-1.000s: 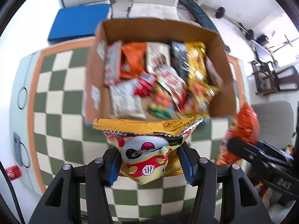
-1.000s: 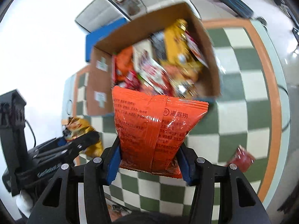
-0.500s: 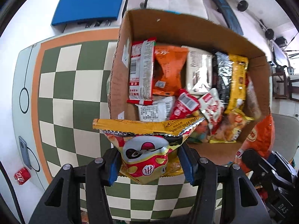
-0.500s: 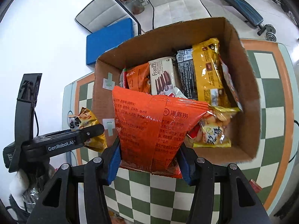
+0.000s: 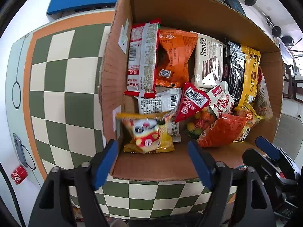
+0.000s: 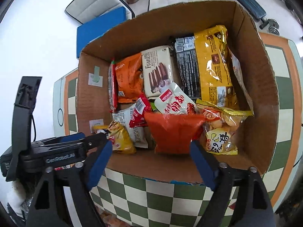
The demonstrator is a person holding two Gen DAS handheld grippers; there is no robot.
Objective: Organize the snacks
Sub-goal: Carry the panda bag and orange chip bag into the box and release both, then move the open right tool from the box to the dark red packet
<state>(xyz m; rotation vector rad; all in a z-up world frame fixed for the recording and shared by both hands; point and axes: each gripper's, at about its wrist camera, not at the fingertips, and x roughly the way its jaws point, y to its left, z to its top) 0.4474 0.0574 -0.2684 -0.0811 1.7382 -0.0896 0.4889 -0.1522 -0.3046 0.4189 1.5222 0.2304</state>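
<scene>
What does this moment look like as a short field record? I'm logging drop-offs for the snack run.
left gripper: open, above the box's near edge
right gripper: open, above the box's near edge
yellow bag: free of the gripper, blurred, in the box's near-left corner
orange bag: free of the gripper, blurred, in the box near the front
box: cardboard, open-topped, many snacks inside
table: green checkered, box stands on it
can: red, at table's left edge

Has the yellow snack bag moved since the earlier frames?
Yes. The yellow snack bag left the open left hand-held gripper and dropped forward into the cardboard box.
</scene>
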